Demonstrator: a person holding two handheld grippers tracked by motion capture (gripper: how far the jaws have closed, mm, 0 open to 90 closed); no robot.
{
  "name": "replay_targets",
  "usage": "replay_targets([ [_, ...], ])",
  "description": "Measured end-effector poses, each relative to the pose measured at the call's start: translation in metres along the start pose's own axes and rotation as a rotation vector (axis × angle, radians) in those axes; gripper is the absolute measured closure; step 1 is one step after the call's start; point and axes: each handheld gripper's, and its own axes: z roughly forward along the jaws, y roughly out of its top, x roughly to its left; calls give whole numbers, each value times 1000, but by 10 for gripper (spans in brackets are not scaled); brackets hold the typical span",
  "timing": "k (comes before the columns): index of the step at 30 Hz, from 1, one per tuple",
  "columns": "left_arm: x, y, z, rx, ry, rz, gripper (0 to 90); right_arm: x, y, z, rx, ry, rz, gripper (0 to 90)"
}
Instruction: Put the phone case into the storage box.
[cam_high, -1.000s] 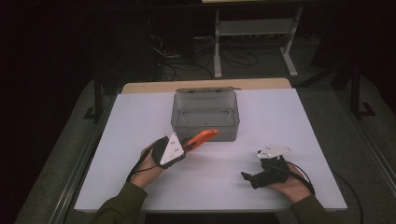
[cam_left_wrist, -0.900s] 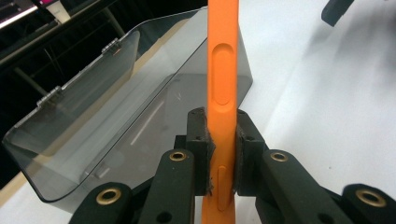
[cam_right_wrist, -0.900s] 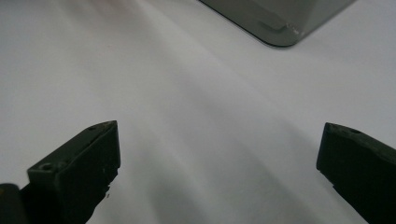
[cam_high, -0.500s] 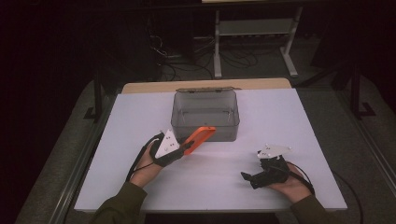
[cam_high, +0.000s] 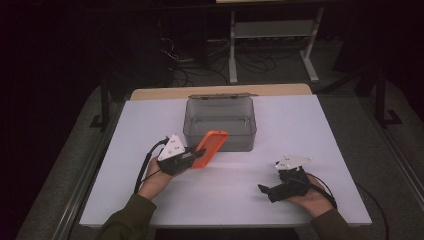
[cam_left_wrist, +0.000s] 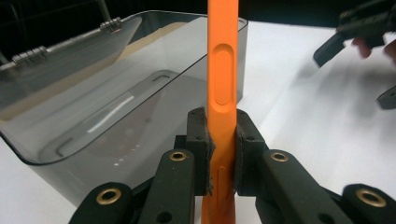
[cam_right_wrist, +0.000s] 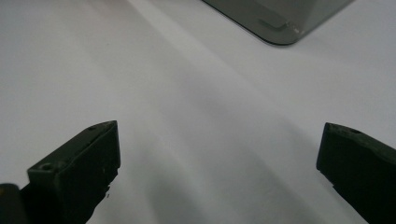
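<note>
White table (cam_high: 300, 125): one box (cam_high: 220, 125), one orange case (cam_high: 211, 148), two tongs.

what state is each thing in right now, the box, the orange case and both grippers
grey box: lid open and swung back, nothing inside, standing on the table
orange phone case: clamped on edge, lifted off the table, its top near the box's front wall
left gripper: shut on the orange phone case
right gripper: jaws wide open, holding nothing, low over the white table
</note>
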Motion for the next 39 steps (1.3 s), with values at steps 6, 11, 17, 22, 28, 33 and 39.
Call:
replay_targets([
  [6,4,-2,-1,-3,-15,-24,794,0,0,0,-1,0,4,0],
  [11,4,-2,-2,1,-16,-16,794,0,0,0,0,0,1,0],
  [17,4,0,-3,-1,-18,-18,794,0,0,0,0,-1,-2,0],
  [22,5,2,-4,-2,-21,-15,794,0,0,0,0,-2,-2,0],
  [28,6,8,-5,-3,-29,-18,793,1,0,0,1,-3,0,0],
  [33,8,13,-6,-11,-33,-29,794,0,-1,-1,0,-4,-1,0],
  [39,11,22,-7,-8,-39,-27,794,0,-1,-1,-1,-4,0,0],
])
